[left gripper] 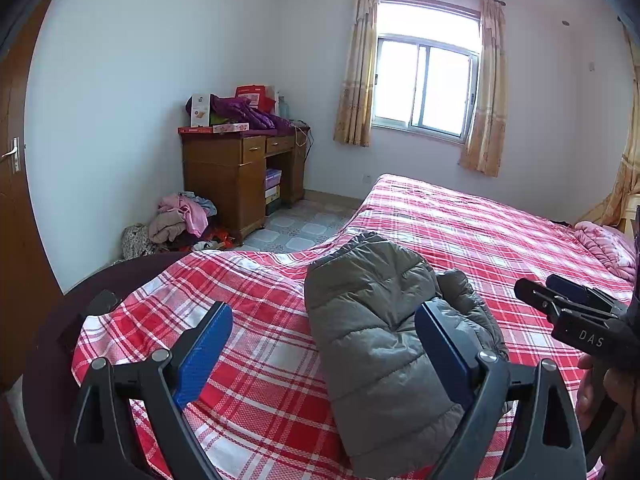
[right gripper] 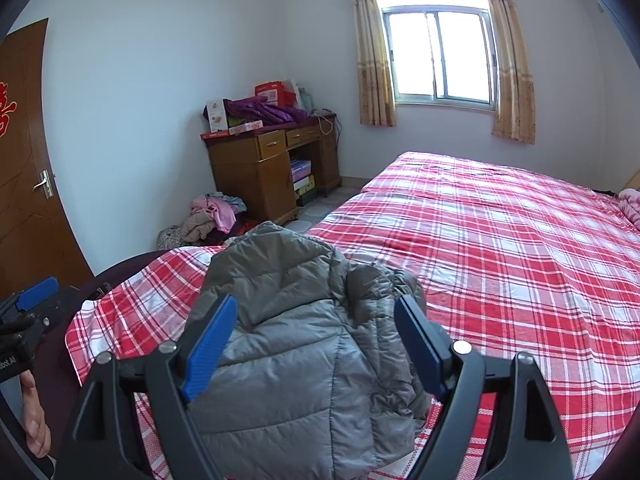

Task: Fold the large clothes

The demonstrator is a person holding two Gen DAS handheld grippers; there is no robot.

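The grey puffer jacket [right gripper: 304, 344] is lying folded into a compact bundle near the foot corner of the bed, sitting on the red plaid bedspread [right gripper: 500, 248], and nothing is gripping it. It is looking puffy and soft, so expect it to be light and springy: the quilted panels are likely wanting to spring back up, and the smooth shell is probably going to slide under the pads. A rolled part, maybe a sleeve or the hood, is bulging along the bundle's right side. If you are going back in, you are better off pinching a seam or the doubled edge than the fat middle of a panel.

Your right gripper [right gripper: 316, 344] is hovering above the bundle with its blue pads spread wide and empty; the jacket is showing between them but below, not touching. Your left gripper [left gripper: 324, 352] is hanging open too, its left pad over bare bedspread and its right pad over the jacket's right half, nothing clamped. Each tool is showing at the edge of the other's view, with your fingers wrapped round the handles.

Further out, a wooden desk [right gripper: 256, 172] piled with boxes is standing against the far wall, a heap of clothes [right gripper: 216, 216] is lying on the floor beside it, and the curtained window [right gripper: 438, 56] is glowing behind.
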